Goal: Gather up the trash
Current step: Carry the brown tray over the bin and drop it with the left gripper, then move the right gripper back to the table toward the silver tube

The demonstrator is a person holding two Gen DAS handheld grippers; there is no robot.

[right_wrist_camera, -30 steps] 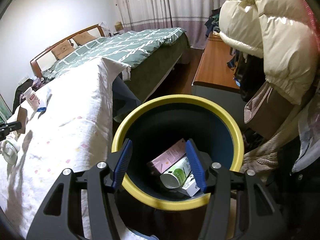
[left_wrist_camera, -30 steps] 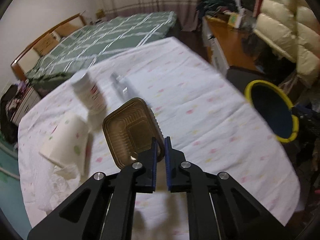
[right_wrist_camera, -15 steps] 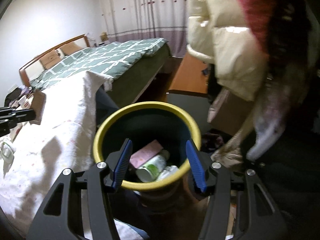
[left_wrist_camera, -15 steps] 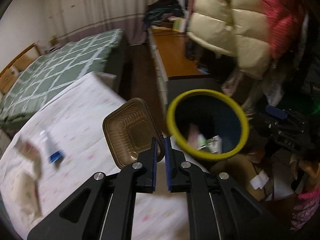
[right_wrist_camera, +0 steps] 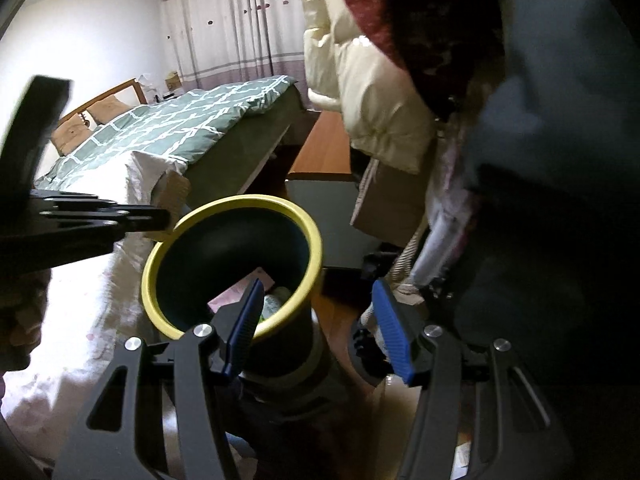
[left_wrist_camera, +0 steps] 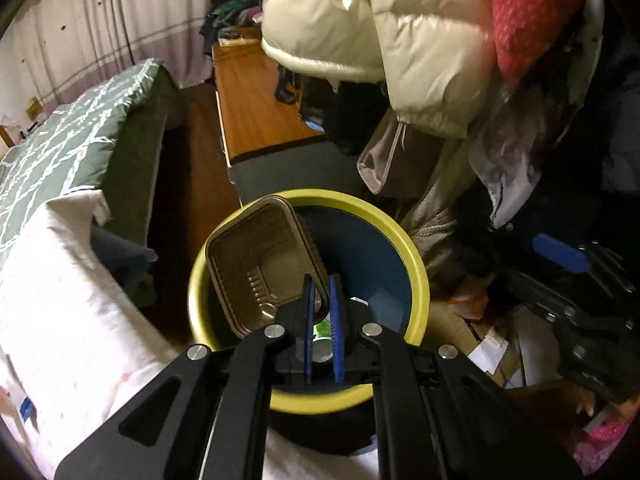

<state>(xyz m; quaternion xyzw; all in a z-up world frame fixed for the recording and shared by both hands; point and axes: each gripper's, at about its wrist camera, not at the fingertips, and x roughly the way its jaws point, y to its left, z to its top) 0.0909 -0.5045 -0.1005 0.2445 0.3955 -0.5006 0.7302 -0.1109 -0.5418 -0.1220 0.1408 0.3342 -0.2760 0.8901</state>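
Observation:
My left gripper [left_wrist_camera: 320,284] is shut on the rim of a brown plastic tray [left_wrist_camera: 260,264] and holds it over the mouth of the yellow-rimmed bin [left_wrist_camera: 416,272]. The bin holds trash: a pink packet [right_wrist_camera: 232,294] and a green-and-white cup [right_wrist_camera: 276,298]. In the right wrist view the bin [right_wrist_camera: 308,240] stands just ahead, the left gripper's arm [right_wrist_camera: 80,220] reaches over its left rim, and the tray [right_wrist_camera: 172,196] shows edge-on there. My right gripper [right_wrist_camera: 320,300] is open and empty, over the bin's right rim.
A table with a white patterned cloth [left_wrist_camera: 60,300] lies left of the bin. A green bed [right_wrist_camera: 180,128] is behind it. A wooden cabinet [left_wrist_camera: 256,112] and hanging coats [left_wrist_camera: 400,40] crowd the right. Cardboard and papers [left_wrist_camera: 480,336] litter the floor.
My left gripper has swung right from above the table, carrying the tray until it is over the bin. The right gripper has drifted right, off the bin's centre.

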